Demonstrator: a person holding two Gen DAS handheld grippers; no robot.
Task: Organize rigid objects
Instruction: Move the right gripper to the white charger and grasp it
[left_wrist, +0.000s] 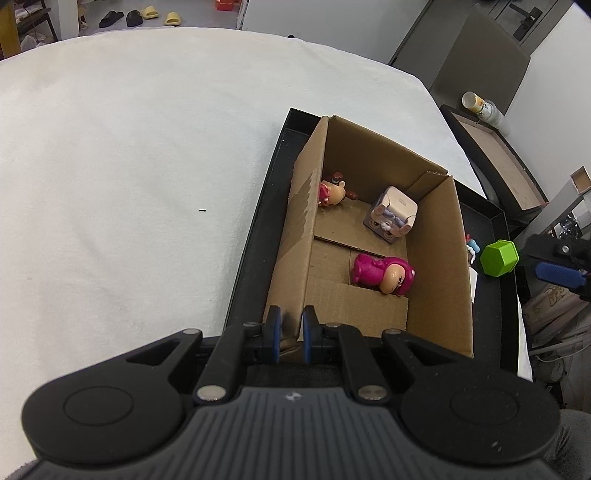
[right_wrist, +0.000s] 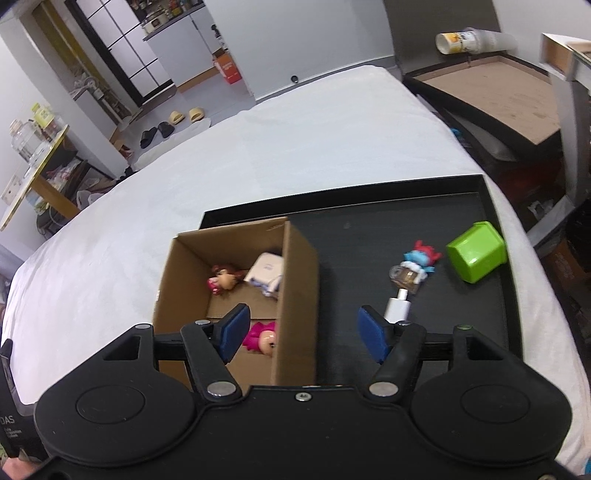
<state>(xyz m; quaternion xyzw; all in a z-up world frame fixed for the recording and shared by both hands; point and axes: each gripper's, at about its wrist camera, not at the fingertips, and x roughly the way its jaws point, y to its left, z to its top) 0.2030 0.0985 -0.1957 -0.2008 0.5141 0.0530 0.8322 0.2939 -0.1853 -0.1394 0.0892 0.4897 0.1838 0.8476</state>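
A: Left wrist view. The left gripper has its jaws drawn narrow on the near-left wall of the cardboard box, which stands inside a black tray on the white-covered surface. Three toys lie in the box: a magenta figure near, a pale cube-shaped toy at the far right, a small pink-and-tan figure against the far-left wall.

B: And how does that wall take the grip?

A: Corrugated board looks light and stiff enough to steady, though it would likely crease under hard pinching. The top edge seems the sensible place to hold.

B: Right wrist view?

A: The right gripper hangs with its jaws wide and nothing between them, above the box's right wall. Loose on the tray to the right: a green hexagonal cup on its side at the far right, a blue-and-red figure, a small clear bottle touching it, and a white plug-like piece nearest the jaws.

B: Handling?

A: All look like hard, light plastic, probably smooth. The cup's flat facets offer opposing faces; the white piece suits a pinch across its flat sides; the bottle may slip.
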